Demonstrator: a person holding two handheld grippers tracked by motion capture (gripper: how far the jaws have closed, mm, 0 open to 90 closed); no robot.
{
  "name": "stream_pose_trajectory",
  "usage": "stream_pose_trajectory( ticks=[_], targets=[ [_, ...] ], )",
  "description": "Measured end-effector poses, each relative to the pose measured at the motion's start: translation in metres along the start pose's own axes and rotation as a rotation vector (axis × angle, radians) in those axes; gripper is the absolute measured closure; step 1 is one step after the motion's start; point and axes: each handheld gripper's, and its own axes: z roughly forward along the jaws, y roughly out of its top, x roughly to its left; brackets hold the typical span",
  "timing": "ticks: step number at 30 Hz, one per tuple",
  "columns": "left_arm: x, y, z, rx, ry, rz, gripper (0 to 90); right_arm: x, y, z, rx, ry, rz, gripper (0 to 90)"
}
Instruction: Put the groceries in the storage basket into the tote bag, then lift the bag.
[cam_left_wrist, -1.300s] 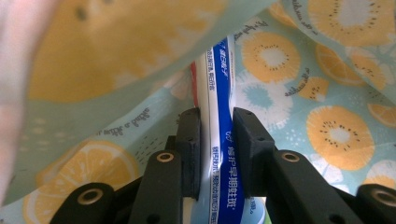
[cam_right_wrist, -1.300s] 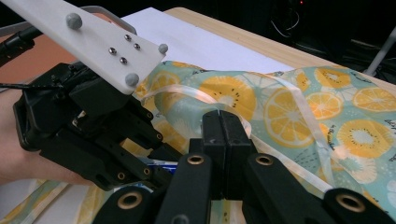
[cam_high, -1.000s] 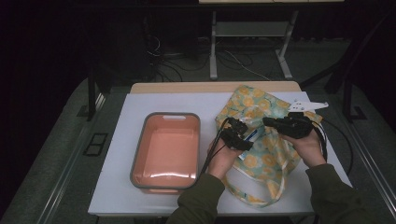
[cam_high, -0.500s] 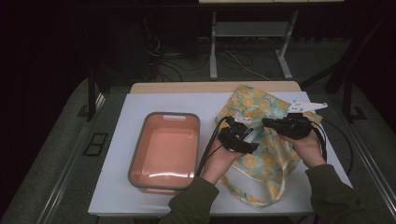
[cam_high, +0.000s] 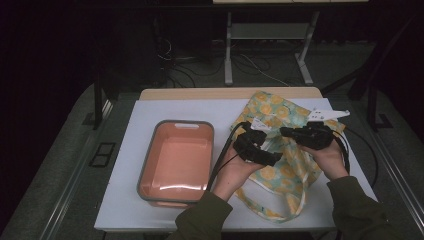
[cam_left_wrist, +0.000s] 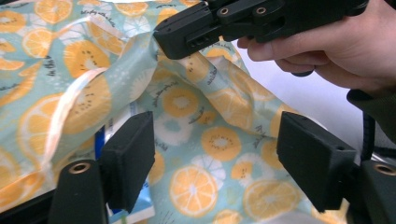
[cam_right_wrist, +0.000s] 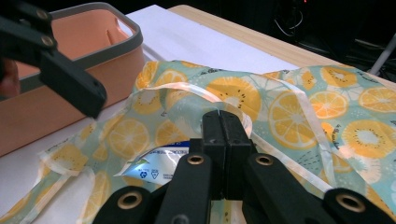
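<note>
Citrus-printed fabric, pale teal with orange and lemon slices, makes up the tote bag (cam_high: 282, 125) that lies flat on the right half of the white tabletop (cam_high: 150, 107), its strap looping toward the near edge. The right gripper (cam_high: 286, 132) is clenched on the bag's rim: in the right gripper view its two black jaws stand pressed together with the pale edge band of the cloth pinched between them, lifting that rim into a small ridge. Just below the jaws a blue-and-white plastic packet (cam_right_wrist: 156, 164) peeks out of the bag's mouth.

The left gripper (cam_high: 274, 159) hovers just above the bag, close beside the right one. Its jaws have just been opening and now stand apart, released, with nothing pressed between them; in the left gripper view printed cloth and a corner of the packet (cam_left_wrist: 135, 212) lie beneath the gap.

To the left of the bag, near but not touching it, sits a salmon-coloured plastic basket (cam_high: 200, 131) with a grey rim. Black cables (cam_high: 220, 160) trail from both grippers across the bag and tabletop. A light wooden strip (cam_high: 200, 93) edges the far side, and beyond it are metal table legs (cam_high: 228, 50) and floor wiring.
</note>
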Motion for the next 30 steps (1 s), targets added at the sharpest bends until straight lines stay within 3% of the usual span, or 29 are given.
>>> stream_pose_trajectory(
  ticks=[3,12,19,25,30],
  targets=[
    [0.003,-0.002,-0.01,0.017,0.009,0.02,23.3,0.001,-0.001,0.001,0.007,0.0,-0.002,89.8],
    [0.028,-0.02,-0.045,-0.021,0.036,0.023,22.1,0.008,-0.003,-0.001,0.017,0.021,-0.015,89.8],
    [0.045,-0.04,-0.075,-0.046,0.056,0.023,21.1,0.022,-0.005,-0.009,0.024,0.057,-0.037,89.8],
    [0.057,-0.061,-0.093,-0.078,0.054,0.013,18.3,0.043,-0.015,-0.006,0.089,0.101,-0.086,89.8],
    [0.06,-0.07,-0.097,-0.078,0.045,0.025,18.6,0.057,-0.031,0.004,0.17,0.132,-0.11,89.7]
  ],
)
